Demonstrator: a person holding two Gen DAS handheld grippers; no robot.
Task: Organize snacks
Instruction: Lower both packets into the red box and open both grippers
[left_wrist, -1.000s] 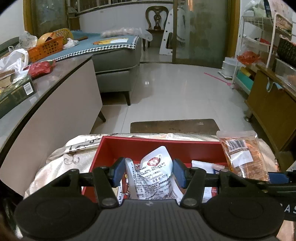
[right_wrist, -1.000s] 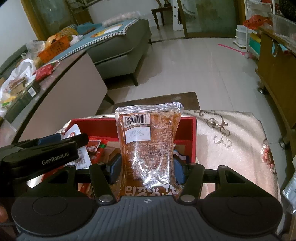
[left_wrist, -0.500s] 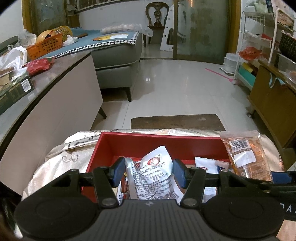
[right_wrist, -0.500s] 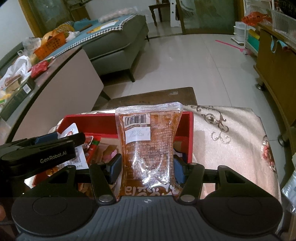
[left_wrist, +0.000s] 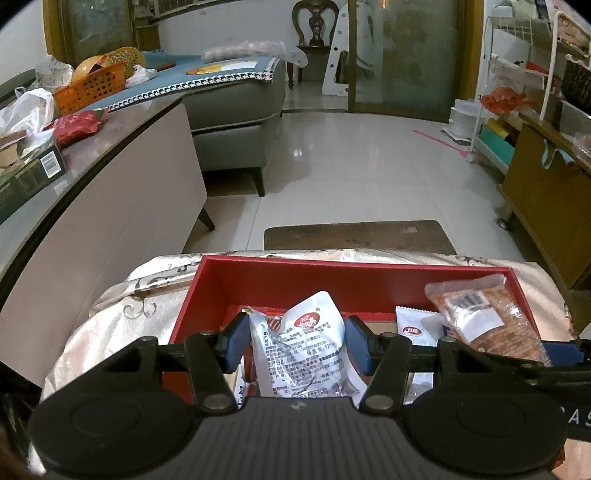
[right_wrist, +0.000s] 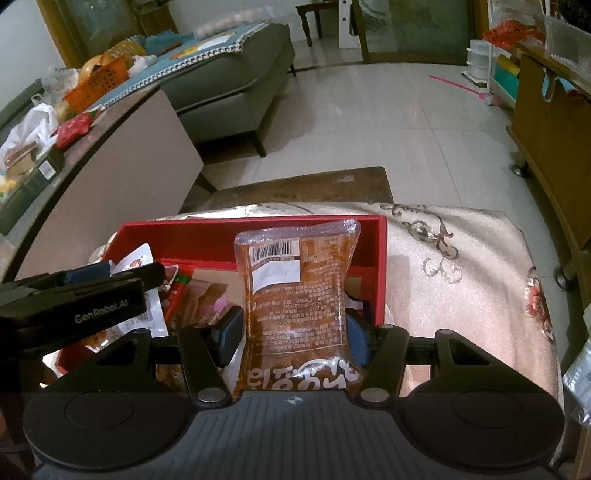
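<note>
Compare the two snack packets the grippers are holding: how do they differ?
The white packet in the left gripper is opaque and crumpled with a red round logo; the brown packet in the right gripper is see-through, flat and smooth with a barcode label. The white packet looks smaller. Both are clamped upright over the red box.

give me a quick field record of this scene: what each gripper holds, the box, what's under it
left gripper: shut on white packet, above the box
right gripper: shut on brown packet, upright, over the box's right part
box: red, open, snacks already inside
small white packet: lying in the box
under box: pale patterned cloth
</note>
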